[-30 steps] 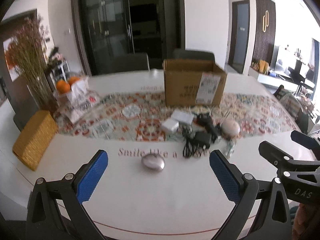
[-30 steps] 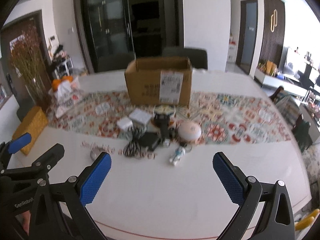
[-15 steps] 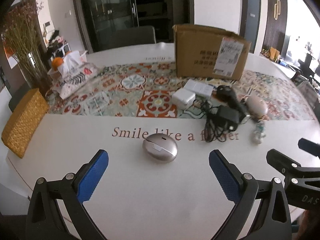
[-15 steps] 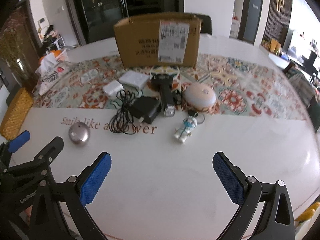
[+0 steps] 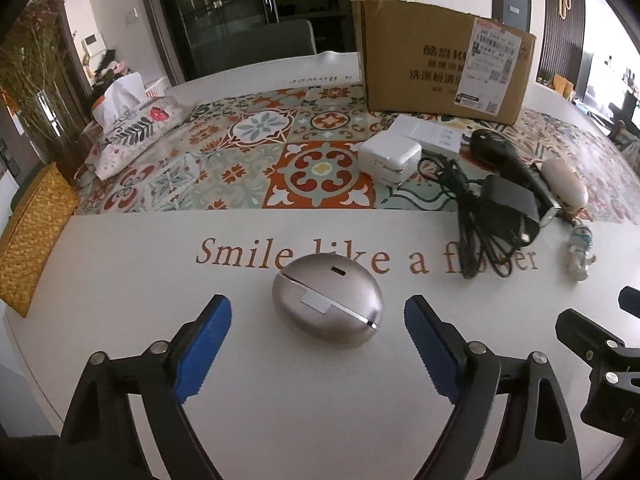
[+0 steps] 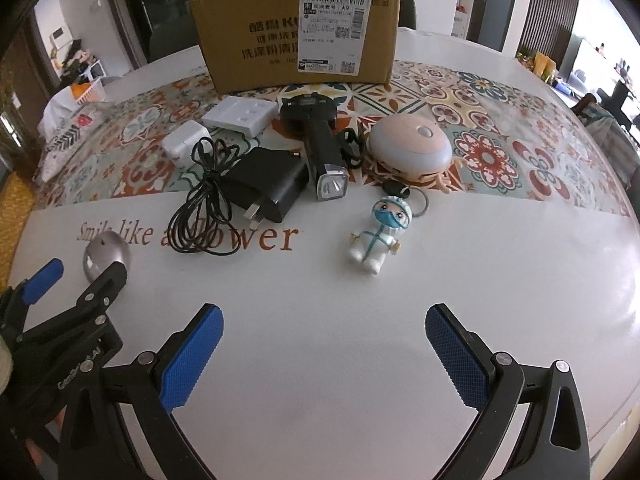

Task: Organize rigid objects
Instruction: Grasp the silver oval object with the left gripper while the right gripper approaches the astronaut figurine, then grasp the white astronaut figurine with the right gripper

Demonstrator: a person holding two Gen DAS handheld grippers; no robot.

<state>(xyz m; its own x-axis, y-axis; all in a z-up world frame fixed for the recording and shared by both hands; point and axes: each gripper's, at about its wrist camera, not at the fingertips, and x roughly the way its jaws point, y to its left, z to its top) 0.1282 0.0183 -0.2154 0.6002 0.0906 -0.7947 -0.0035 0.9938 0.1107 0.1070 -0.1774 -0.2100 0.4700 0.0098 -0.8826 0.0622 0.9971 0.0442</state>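
My pads [image 5: 202,344] are blue on black arms. The egg-shaped case [image 5: 327,305] is silvery; the runner [image 5: 256,160] has orange, teal and cream tile motifs. The box [image 6: 296,36] is brown.

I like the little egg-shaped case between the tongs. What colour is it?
Shiny silver-grey metal egg-shaped case, clearest in the left wrist view.

Earbud case [image 5: 327,299] before table runner [image 5: 224,160]; cardboard box [image 6: 296,32] behind

Silver oval case [image 5: 327,299] — shut, flat on table [image 5: 320,400].
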